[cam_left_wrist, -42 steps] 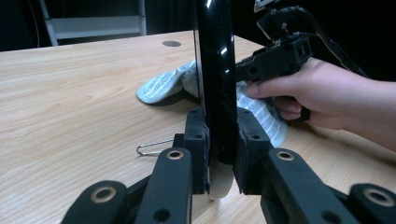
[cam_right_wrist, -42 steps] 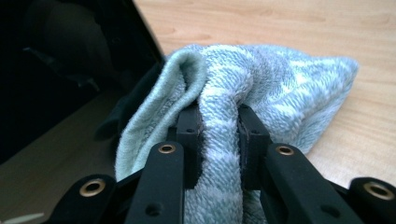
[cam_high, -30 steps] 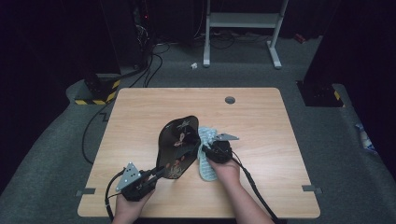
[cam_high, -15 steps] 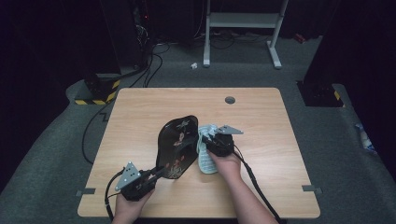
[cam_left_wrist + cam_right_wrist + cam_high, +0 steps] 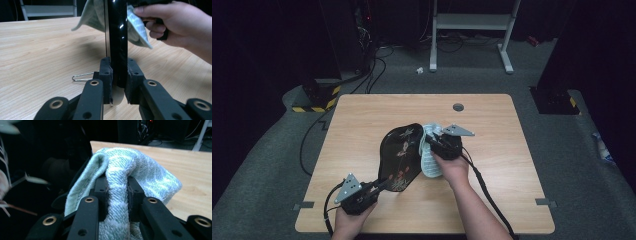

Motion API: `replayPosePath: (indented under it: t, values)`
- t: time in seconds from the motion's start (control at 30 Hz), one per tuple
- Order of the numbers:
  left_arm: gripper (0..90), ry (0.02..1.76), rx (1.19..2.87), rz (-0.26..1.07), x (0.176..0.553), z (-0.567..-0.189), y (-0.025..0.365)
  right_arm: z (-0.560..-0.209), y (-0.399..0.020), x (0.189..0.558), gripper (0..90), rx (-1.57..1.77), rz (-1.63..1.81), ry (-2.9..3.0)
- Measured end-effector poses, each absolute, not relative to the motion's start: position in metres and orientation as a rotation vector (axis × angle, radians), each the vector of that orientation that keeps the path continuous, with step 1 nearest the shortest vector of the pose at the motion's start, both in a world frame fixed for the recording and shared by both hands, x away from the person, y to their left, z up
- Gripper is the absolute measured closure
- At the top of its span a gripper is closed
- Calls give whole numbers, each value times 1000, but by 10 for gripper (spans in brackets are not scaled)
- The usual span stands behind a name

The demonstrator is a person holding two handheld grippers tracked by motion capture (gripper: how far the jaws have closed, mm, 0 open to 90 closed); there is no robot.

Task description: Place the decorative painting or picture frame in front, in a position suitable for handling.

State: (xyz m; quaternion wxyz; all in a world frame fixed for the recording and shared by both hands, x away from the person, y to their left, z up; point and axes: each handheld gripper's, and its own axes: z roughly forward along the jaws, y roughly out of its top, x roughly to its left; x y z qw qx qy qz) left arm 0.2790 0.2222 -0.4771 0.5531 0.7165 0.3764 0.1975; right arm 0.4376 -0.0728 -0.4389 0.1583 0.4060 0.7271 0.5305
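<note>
At mid-table we see one black lacquered tray with floral decoration (image 5: 401,156) held on edge in the left gripper's (image 5: 377,187) closed jaws; the right gripper (image 5: 431,143) pinches one pale green terry cloth (image 5: 430,160) against it. One wire clip (image 5: 81,76) lies nearby on the wooden table (image 5: 492,150).

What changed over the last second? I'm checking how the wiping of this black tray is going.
The right gripper, shut on the pale green cloth, slid it along the black tray toward the table's far side. The left gripper kept its hold on the tray's near edge, unmoved.

Lab: cables (image 5: 362,75), taped floor stand (image 5: 314,97)
</note>
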Motion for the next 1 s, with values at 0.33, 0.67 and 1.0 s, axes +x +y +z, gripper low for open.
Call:
replayPosePath:
  t: [0.33,0.67,1.0]
  values:
    - [781,892,1692,468,279,-477,222,-416,-71,440,744,1108,1531,2035]
    - [780,894,1694,472,279,-477,221,-400,-68,439,741,1061,1550,2013]
    - [779,890,1698,475,280,-477,221,-417,-70,445,741,1098,1497,2064]
